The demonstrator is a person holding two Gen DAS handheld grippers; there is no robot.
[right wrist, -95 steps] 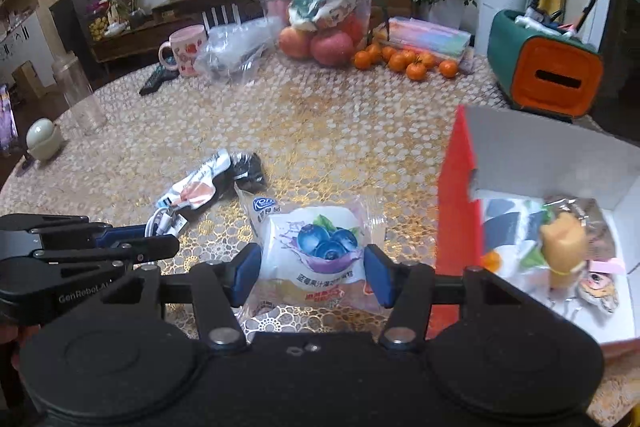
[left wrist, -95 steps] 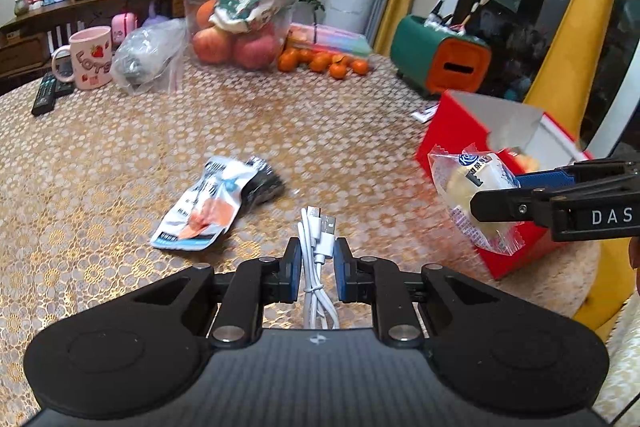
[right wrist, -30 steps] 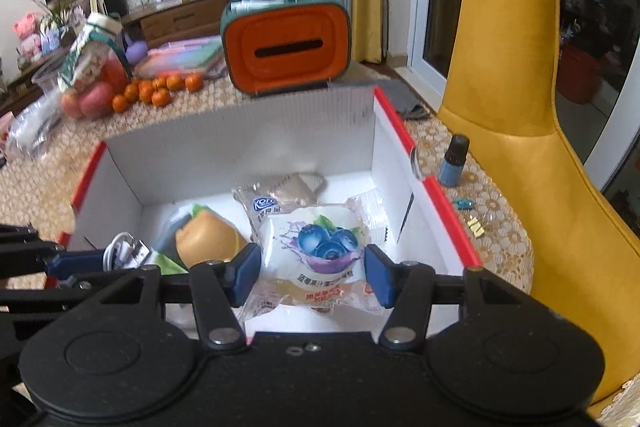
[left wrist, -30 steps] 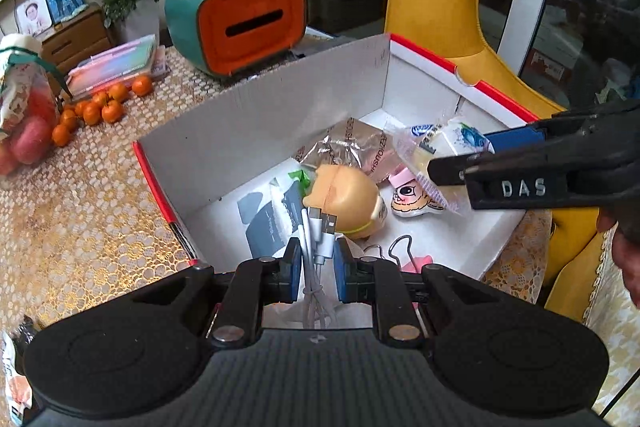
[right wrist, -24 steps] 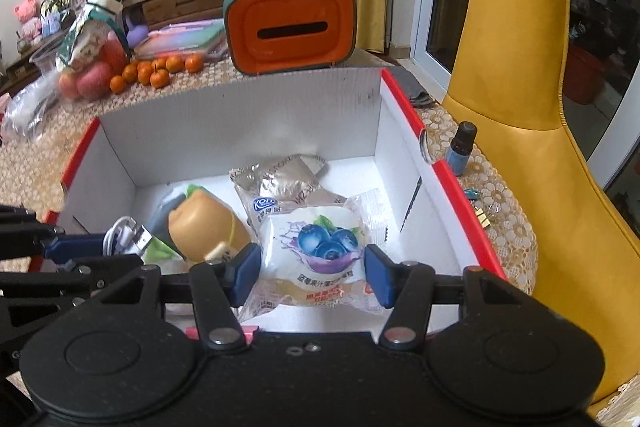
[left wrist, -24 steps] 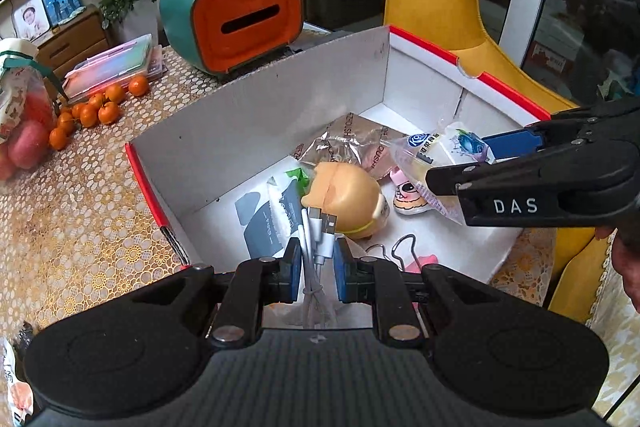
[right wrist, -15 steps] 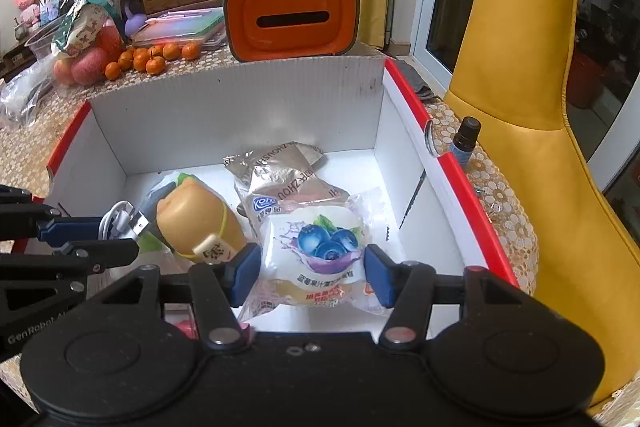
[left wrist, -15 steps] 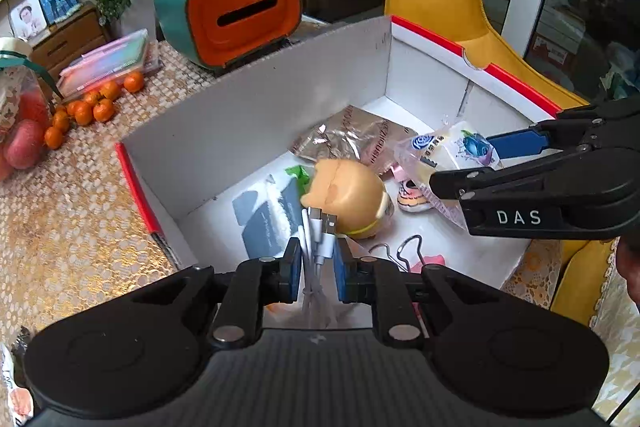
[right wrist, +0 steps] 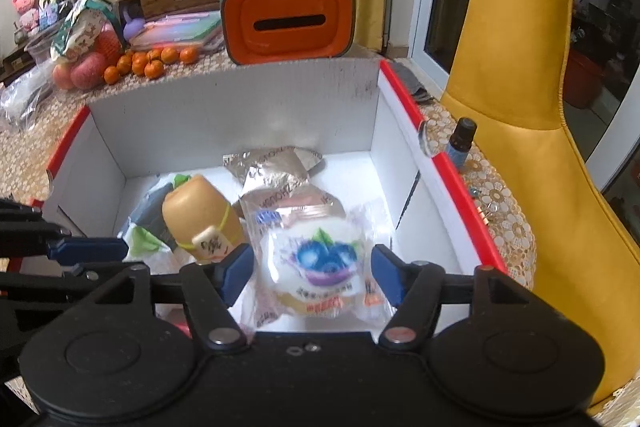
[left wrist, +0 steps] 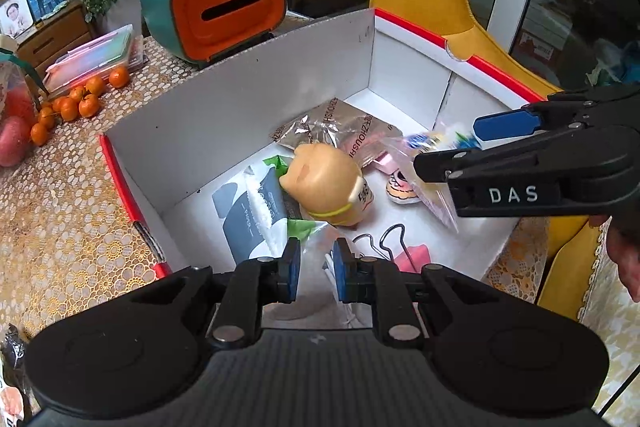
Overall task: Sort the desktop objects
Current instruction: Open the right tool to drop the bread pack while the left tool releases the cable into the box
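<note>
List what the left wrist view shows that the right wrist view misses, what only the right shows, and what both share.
Only the left wrist view: a black wire binder clip and a small round cartoon-face trinket on the box floor.

Only the right wrist view: a small dark-capped blue bottle on the lace tablecloth outside the box, and the printed blueberries on the clear blueberry snack packet.

Both: the red-rimmed white cardboard box, the tan rounded plastic toy, the silver foil packet, the orange and green tissue holder, and both hand-held grippers, open.
</note>
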